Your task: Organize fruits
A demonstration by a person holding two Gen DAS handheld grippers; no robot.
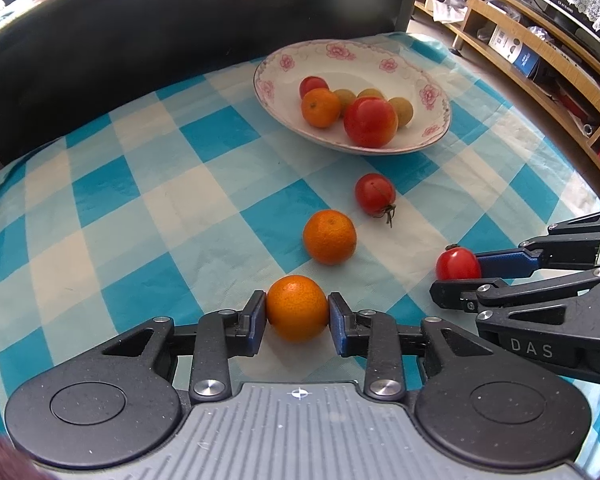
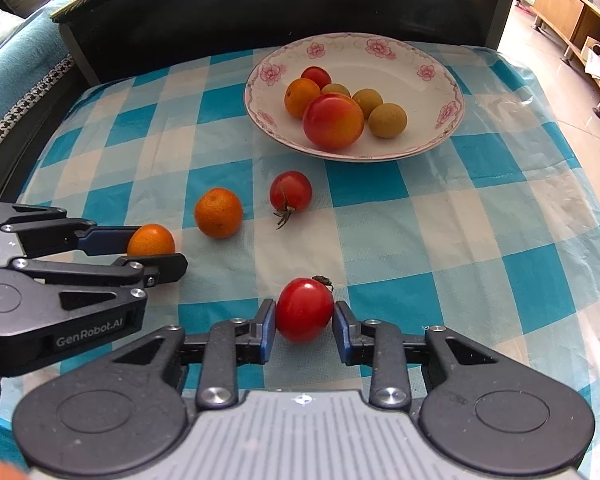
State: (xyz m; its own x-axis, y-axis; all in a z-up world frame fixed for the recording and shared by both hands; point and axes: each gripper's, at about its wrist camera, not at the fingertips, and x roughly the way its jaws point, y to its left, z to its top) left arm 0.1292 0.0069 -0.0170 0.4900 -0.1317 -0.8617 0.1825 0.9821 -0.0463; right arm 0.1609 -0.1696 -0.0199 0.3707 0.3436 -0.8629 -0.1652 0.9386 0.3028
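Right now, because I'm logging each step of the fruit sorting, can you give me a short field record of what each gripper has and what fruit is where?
left gripper: closed on an orange, resting on the cloth
right gripper: closed on a tomato, resting on the cloth
plate: floral rim, holds one orange, one small tomato, one large red-orange fruit, three small tan-green fruits
loose on cloth: one orange, one tomato, apart from each other, between the grippers and the plate
surface: blue and white checked tablecloth
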